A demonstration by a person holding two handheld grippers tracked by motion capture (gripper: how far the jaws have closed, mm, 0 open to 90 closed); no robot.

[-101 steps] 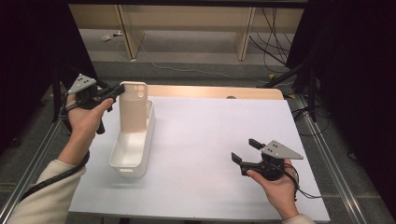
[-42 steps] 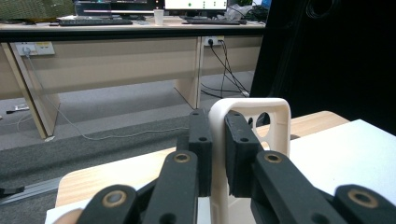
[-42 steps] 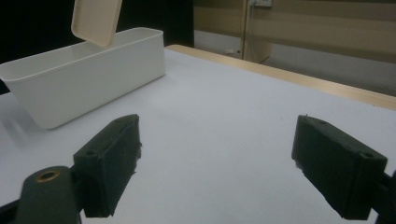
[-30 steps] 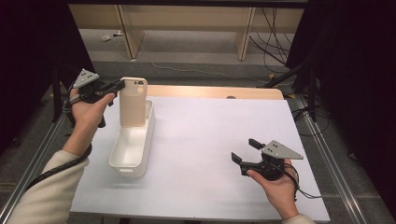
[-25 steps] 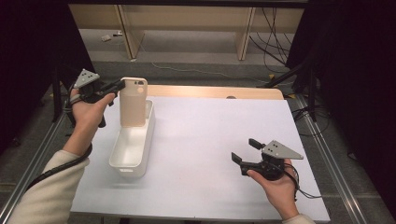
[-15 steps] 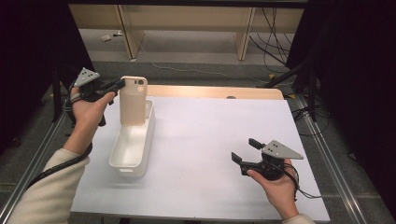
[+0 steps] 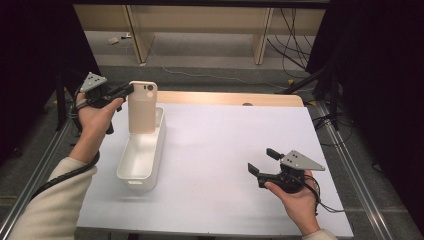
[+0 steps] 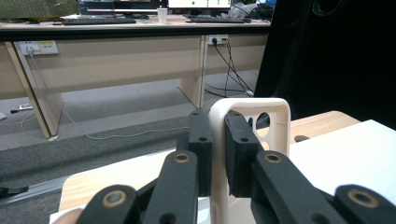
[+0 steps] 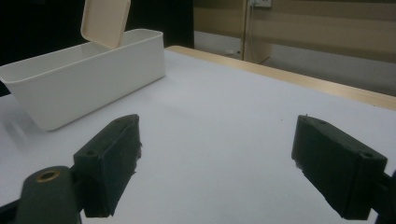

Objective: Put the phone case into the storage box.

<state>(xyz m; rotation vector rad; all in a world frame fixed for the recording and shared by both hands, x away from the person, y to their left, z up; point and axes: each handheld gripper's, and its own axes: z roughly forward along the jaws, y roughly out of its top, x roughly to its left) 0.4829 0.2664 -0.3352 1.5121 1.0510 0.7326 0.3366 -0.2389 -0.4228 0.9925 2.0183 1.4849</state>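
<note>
A cream phone case (image 7: 143,107) hangs upright above the far end of a long white bin (image 7: 141,152). My left gripper (image 7: 126,90) is shut on the case's top edge, near the camera cutout. In the left gripper view both pads clamp the thin cream rim of the phone case (image 8: 218,140) between them, with my left gripper (image 8: 218,158) pointing toward the table. My right gripper (image 7: 260,161) rests low over the white table surface at the front right, open and holding nothing. In the right gripper view its jaws stand wide apart, my right gripper (image 9: 224,163) facing the bin (image 9: 79,79) and the case (image 9: 105,21) above it.
The white table sheet (image 7: 225,150) has a wooden strip (image 7: 225,98) along its far edge. Metal rails (image 7: 350,165) run along both sides. Beyond the table are desk legs (image 7: 137,30) and floor cables (image 7: 295,30).
The left hand has lifted the phone case slightly higher above the bin since the earliest frame. The right gripper has stayed still.
</note>
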